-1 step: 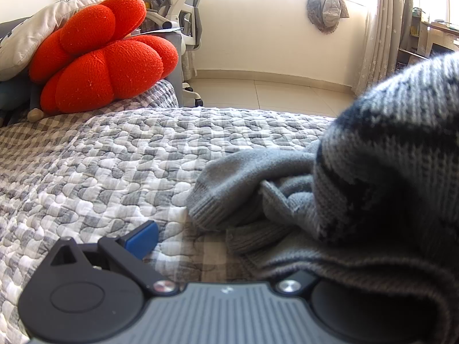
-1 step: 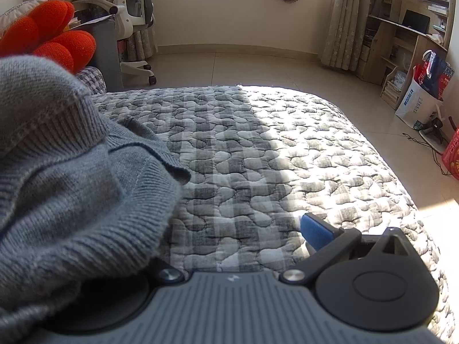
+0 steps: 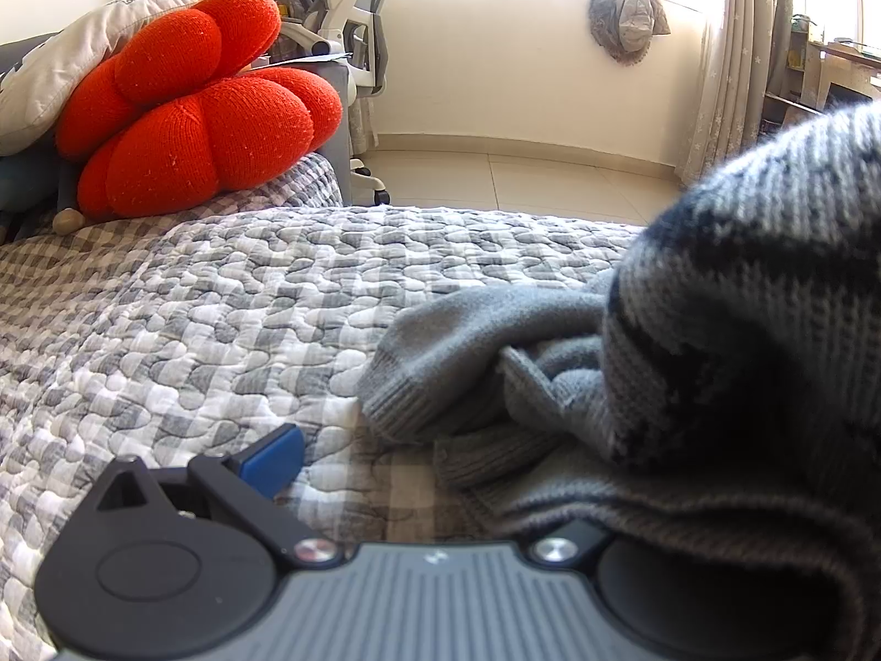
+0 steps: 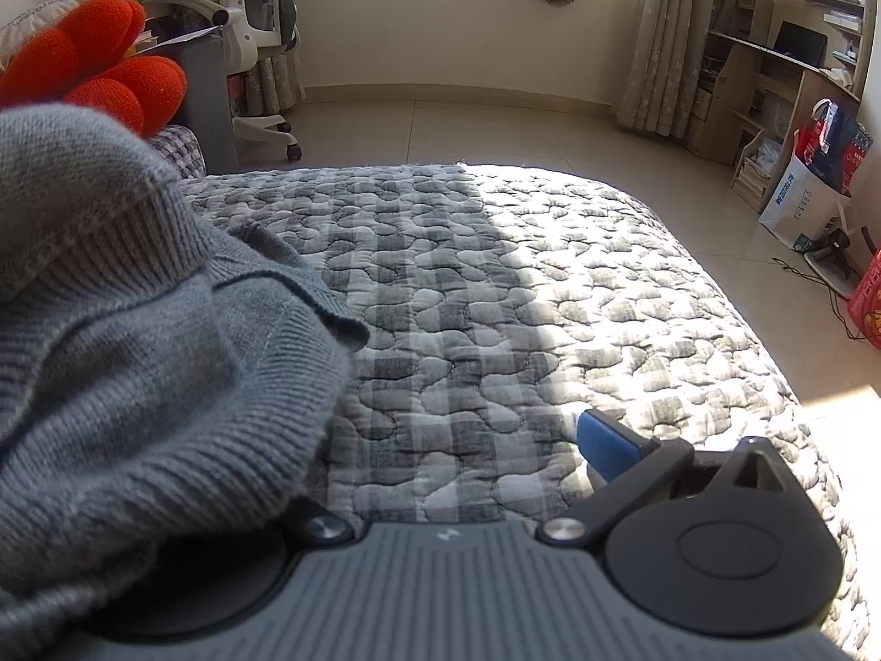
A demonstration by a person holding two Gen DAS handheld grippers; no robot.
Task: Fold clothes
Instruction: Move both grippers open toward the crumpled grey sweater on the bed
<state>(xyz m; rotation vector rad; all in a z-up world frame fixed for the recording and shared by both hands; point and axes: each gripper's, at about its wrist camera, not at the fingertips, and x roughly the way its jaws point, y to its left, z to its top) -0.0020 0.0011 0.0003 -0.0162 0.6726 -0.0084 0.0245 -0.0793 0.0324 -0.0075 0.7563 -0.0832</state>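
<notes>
A grey knit sweater (image 3: 550, 352) lies bunched on the checked quilt (image 3: 220, 297); a patterned dark-and-light part (image 3: 760, 253) rises close on the right of the left wrist view. My left gripper (image 3: 440, 468) is open: its left blue finger (image 3: 272, 457) shows, and the sweater drapes over and hides the right finger. In the right wrist view the sweater (image 4: 137, 341) fills the left side. My right gripper (image 4: 451, 457) is open: its right blue finger (image 4: 608, 449) shows, and the left finger is hidden under the knit.
A red flower-shaped cushion (image 3: 192, 121) and a white pillow (image 3: 66, 55) sit at the bed's far left. An office chair (image 4: 259, 38) stands beyond the bed. Shelves and bags (image 4: 815, 176) stand on the right. The quilt (image 4: 550, 286) ends at the tiled floor.
</notes>
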